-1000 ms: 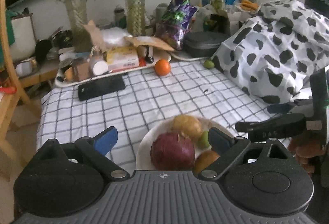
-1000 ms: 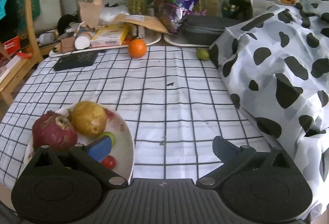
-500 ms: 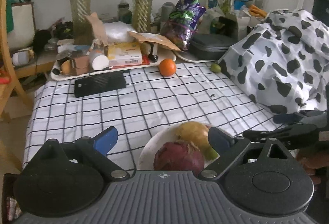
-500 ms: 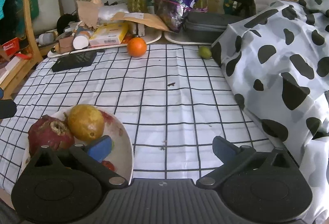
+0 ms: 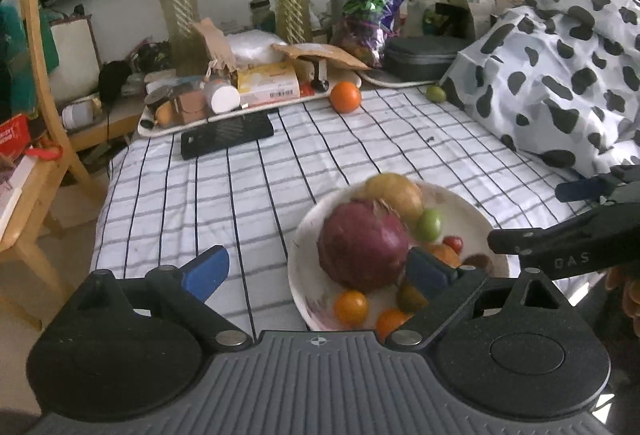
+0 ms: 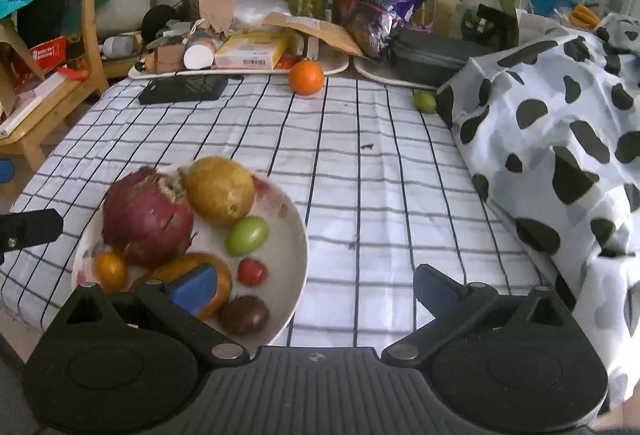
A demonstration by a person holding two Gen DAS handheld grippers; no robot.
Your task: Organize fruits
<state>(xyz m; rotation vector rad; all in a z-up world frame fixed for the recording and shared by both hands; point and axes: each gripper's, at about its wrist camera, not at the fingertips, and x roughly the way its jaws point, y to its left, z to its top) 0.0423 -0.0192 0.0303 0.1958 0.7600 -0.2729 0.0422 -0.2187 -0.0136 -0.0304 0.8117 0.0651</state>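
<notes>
Hovering: left gripper (image 5: 316, 269), fingers apart
Right gripper (image 6: 314, 287): fingers apart, empty
Plate (image 6: 294, 223): holding fruit

A white plate (image 6: 294, 235) holds a large purple-red fruit (image 6: 146, 215), a yellow pear (image 6: 220, 191), a green fruit (image 6: 247, 235) and small tomatoes (image 6: 252, 272). An orange (image 6: 306, 77) and a small green fruit (image 6: 425, 100) lie apart at the checked cloth's far edge.
</notes>
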